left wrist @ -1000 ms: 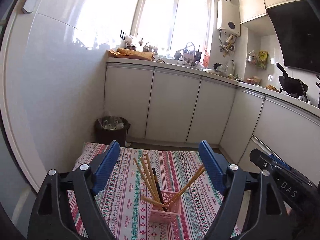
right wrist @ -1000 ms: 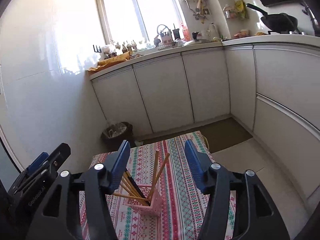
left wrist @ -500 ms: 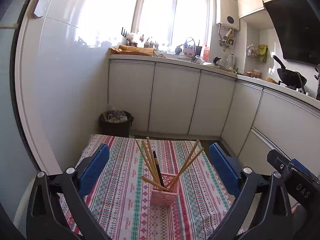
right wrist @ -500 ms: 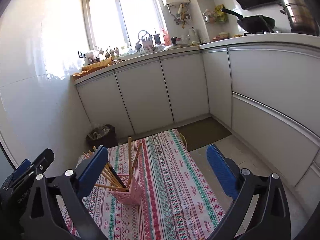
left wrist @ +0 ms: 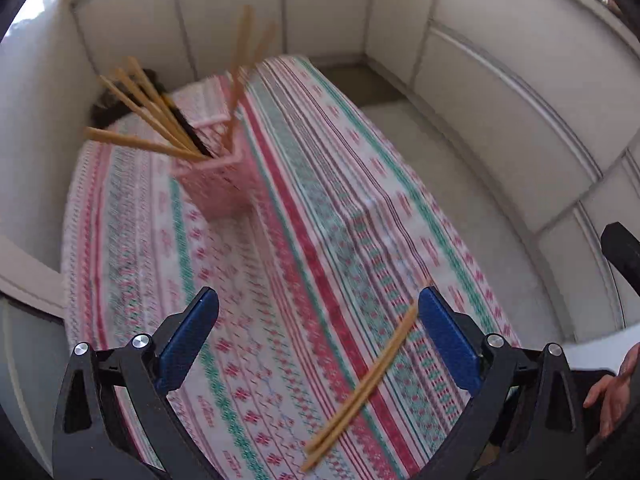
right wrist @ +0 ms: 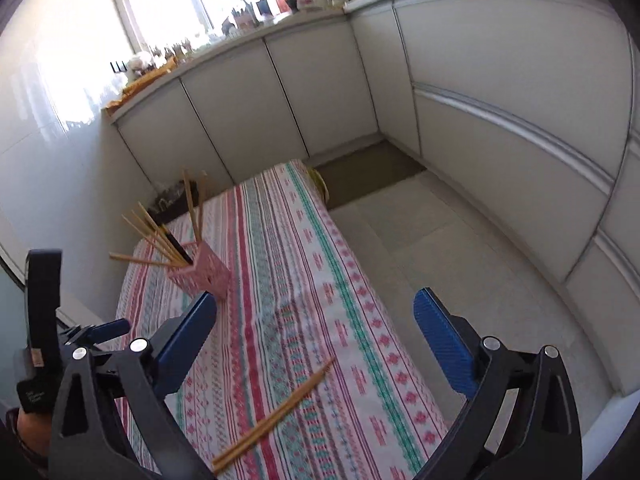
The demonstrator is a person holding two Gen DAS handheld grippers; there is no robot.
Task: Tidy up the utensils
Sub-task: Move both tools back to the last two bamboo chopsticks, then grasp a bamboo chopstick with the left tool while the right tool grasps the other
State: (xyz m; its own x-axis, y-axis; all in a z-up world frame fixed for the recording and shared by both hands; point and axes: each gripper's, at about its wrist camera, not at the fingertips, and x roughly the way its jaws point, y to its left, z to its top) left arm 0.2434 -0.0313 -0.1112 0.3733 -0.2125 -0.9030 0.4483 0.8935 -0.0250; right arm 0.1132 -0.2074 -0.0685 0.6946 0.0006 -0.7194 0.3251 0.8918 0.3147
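A pink slotted holder point(left wrist: 218, 186) stands on the patterned tablecloth point(left wrist: 320, 240) and holds several wooden chopsticks point(left wrist: 148, 120) and one black one. It also shows in the right wrist view point(right wrist: 200, 274). A loose pair of wooden chopsticks point(left wrist: 362, 390) lies on the cloth near the front edge, just inside my left gripper's right finger; it also shows in the right wrist view point(right wrist: 276, 414). My left gripper point(left wrist: 318, 336) is open and empty above the cloth. My right gripper point(right wrist: 316, 334) is open and empty, above the loose pair.
White kitchen cabinets point(right wrist: 280, 96) run along the back and right. A dark waste bin point(right wrist: 172, 200) stands behind the table's far left corner. Tiled floor point(right wrist: 460, 260) lies right of the table. The left gripper's body point(right wrist: 44, 320) shows at the left edge of the right wrist view.
Both cameras have tilted down and pulled back from the holder. The loose chopstick pair on the near cloth has come into view. Both grippers stay open.
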